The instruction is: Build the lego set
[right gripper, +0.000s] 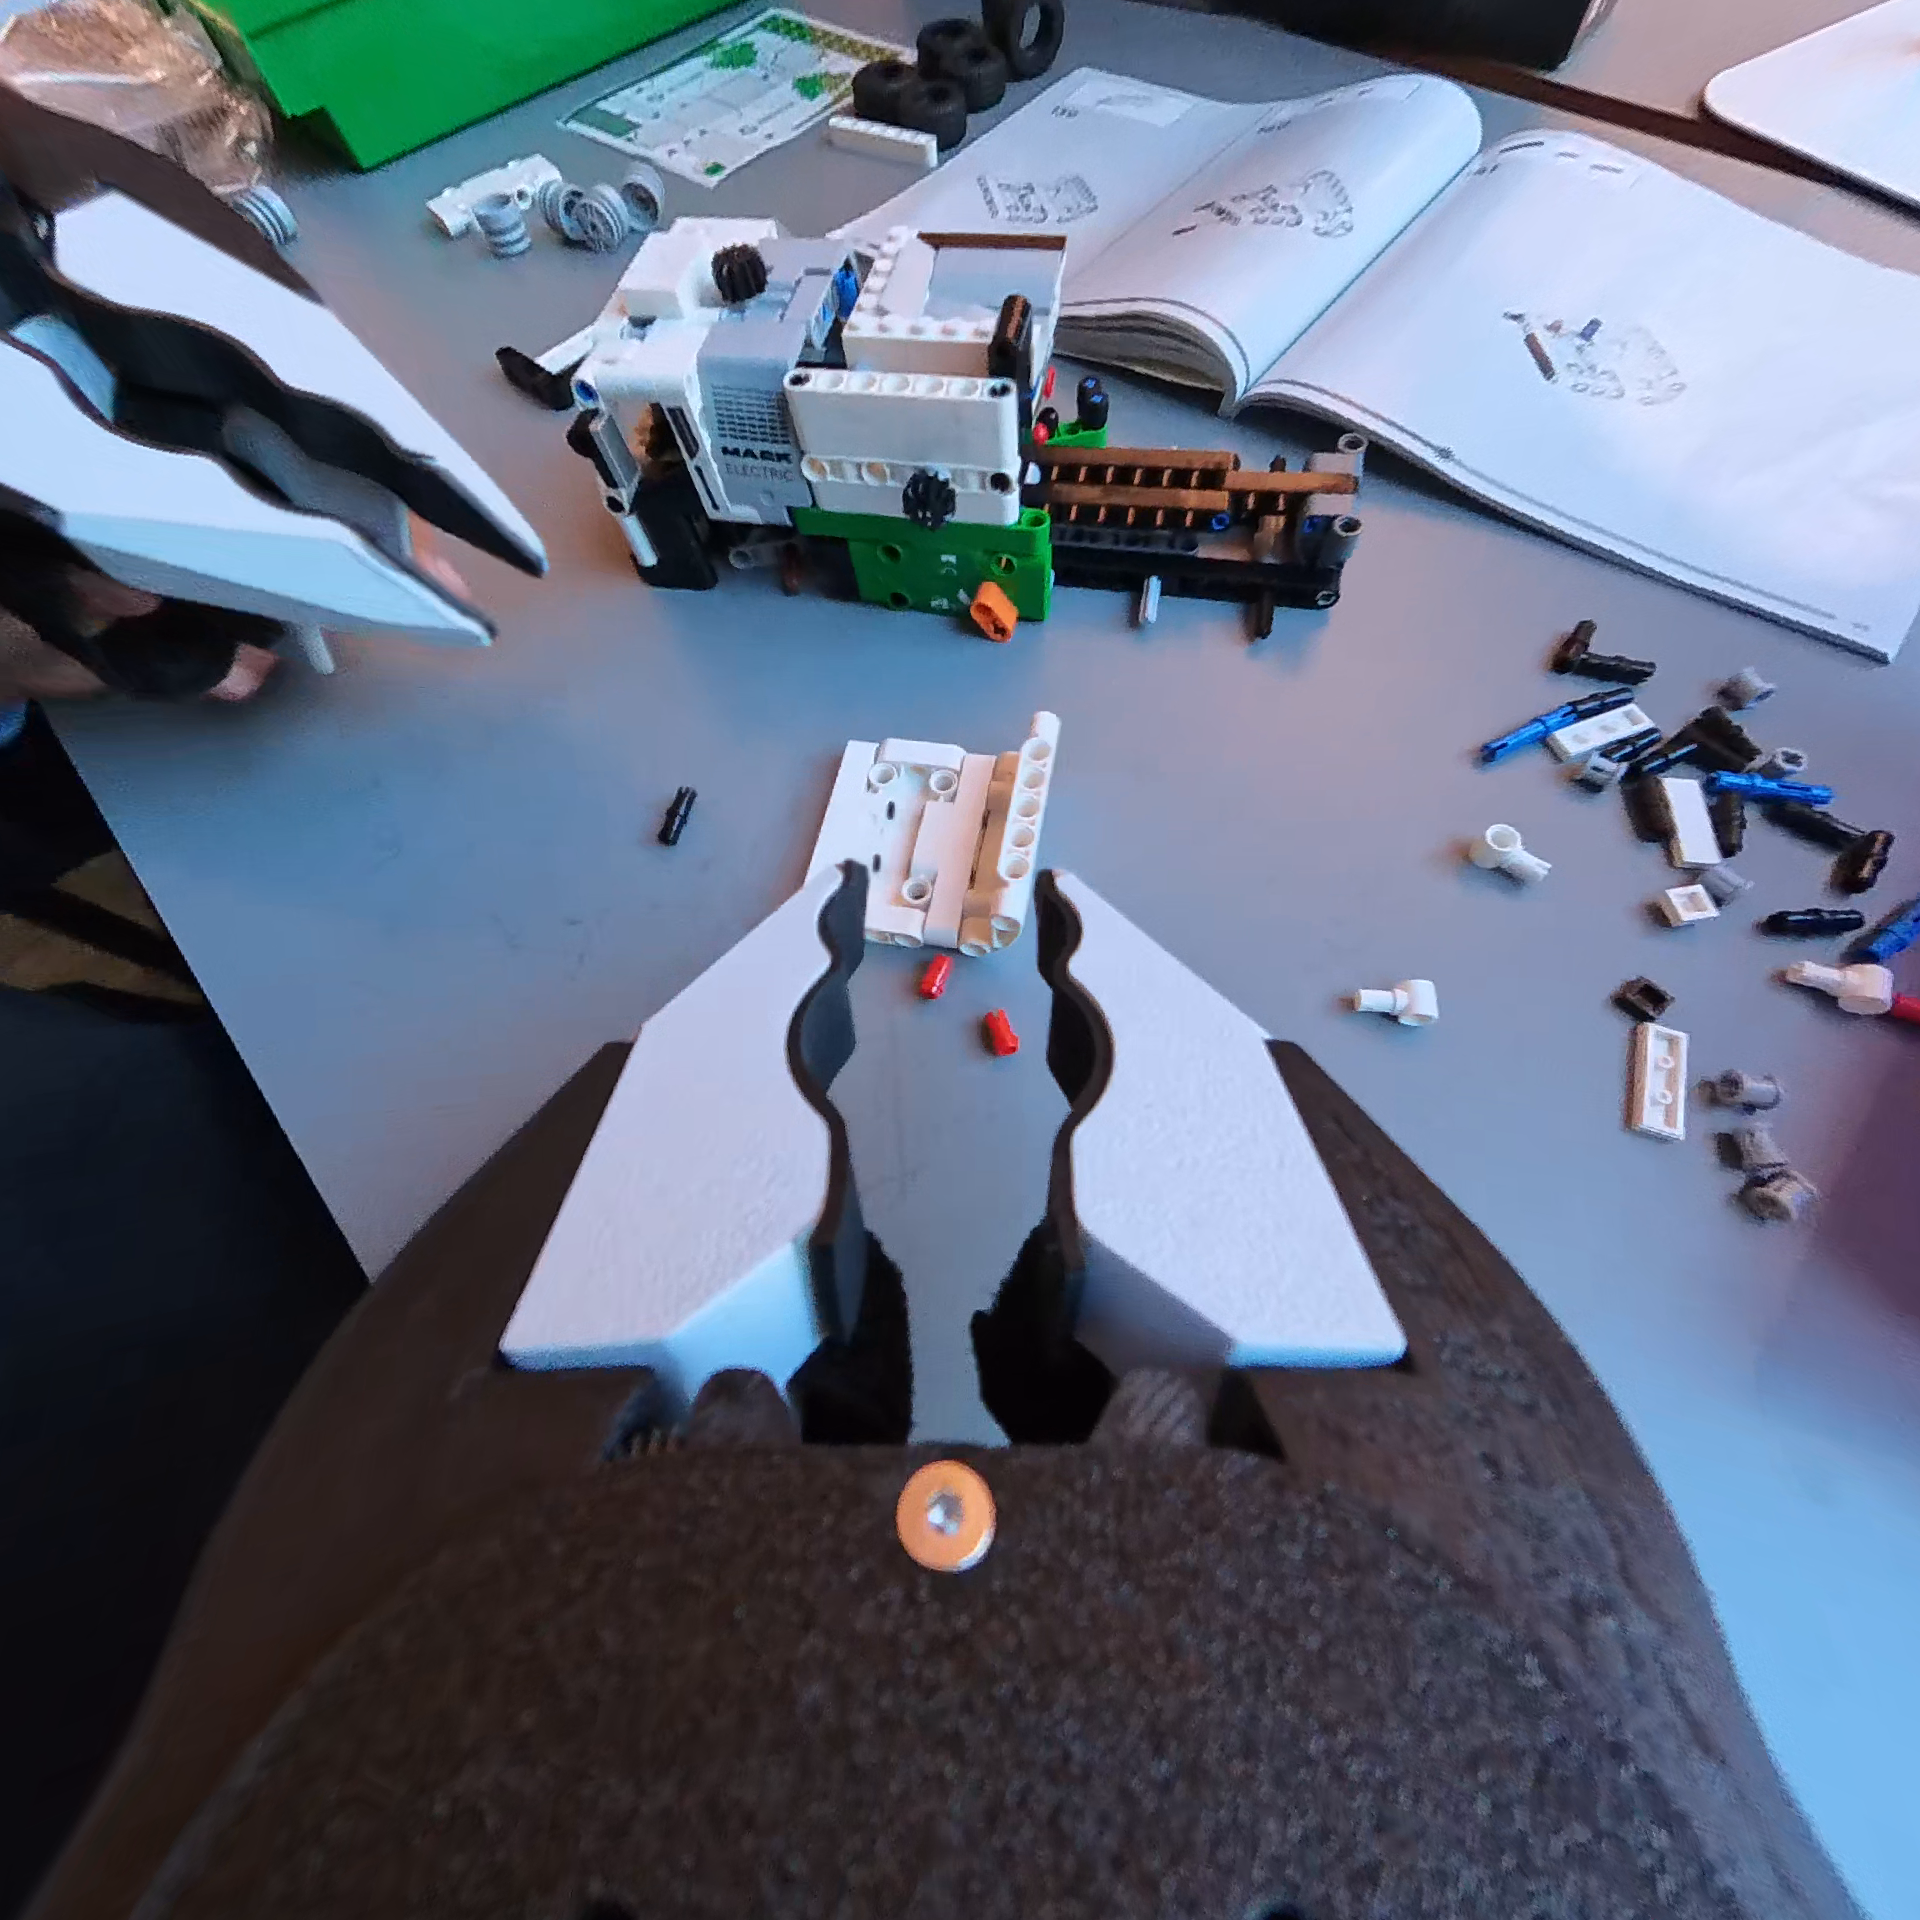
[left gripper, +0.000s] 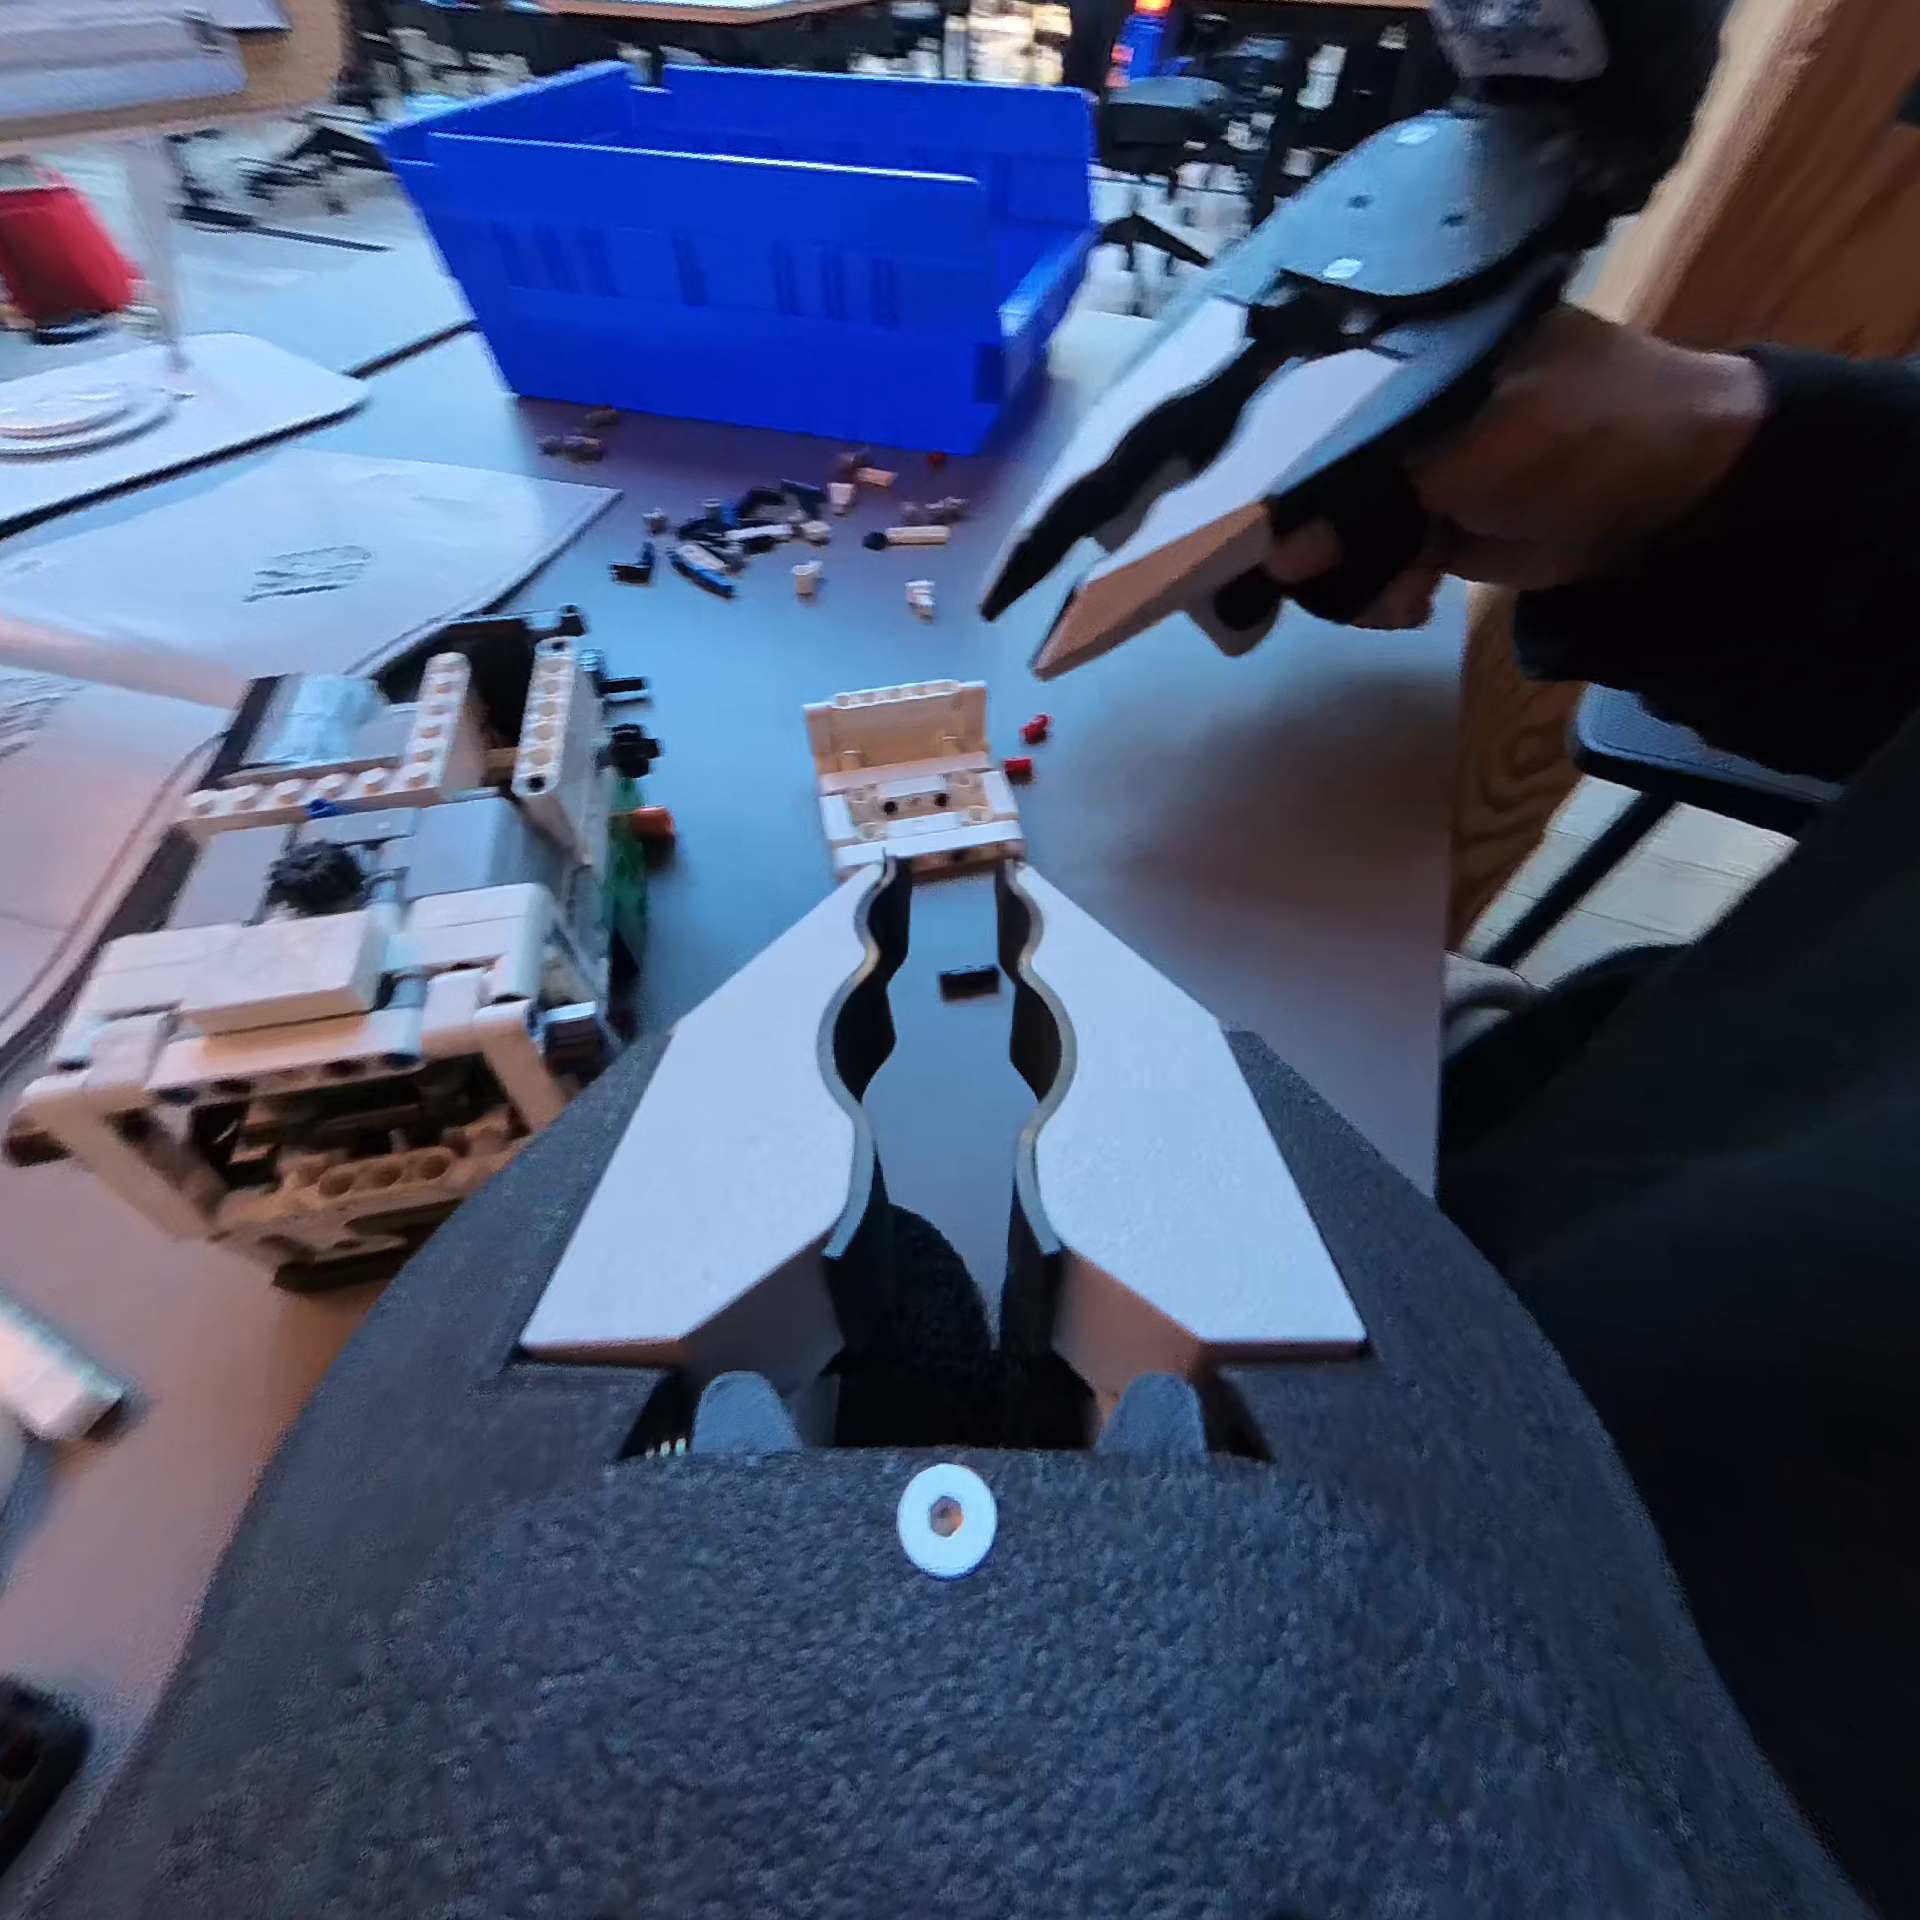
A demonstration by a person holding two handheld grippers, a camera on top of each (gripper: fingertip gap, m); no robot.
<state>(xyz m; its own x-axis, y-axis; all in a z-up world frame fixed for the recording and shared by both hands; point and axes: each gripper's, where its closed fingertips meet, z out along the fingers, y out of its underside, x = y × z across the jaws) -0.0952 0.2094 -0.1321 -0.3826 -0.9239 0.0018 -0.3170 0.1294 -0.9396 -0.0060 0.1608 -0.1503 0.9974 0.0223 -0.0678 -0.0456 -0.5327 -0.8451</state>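
Note:
A small white sub-assembly lies on the grey table just beyond my left gripper, which is open and empty. A black pin lies on the table between its fingers. In the right wrist view the sub-assembly sits at the tips of my right gripper, also open and empty, with two red pins on the table between its fingers. The part-built white and green truck stands behind. The right gripper hovers at the upper right of the left wrist view.
A blue bin stands at the back, with loose parts in front of it. An open instruction booklet, black tyres, a green box and scattered pins surround the truck. The left gripper reaches in from the left. The gap from one gripper's tips to the other's is roughly 11 cm.

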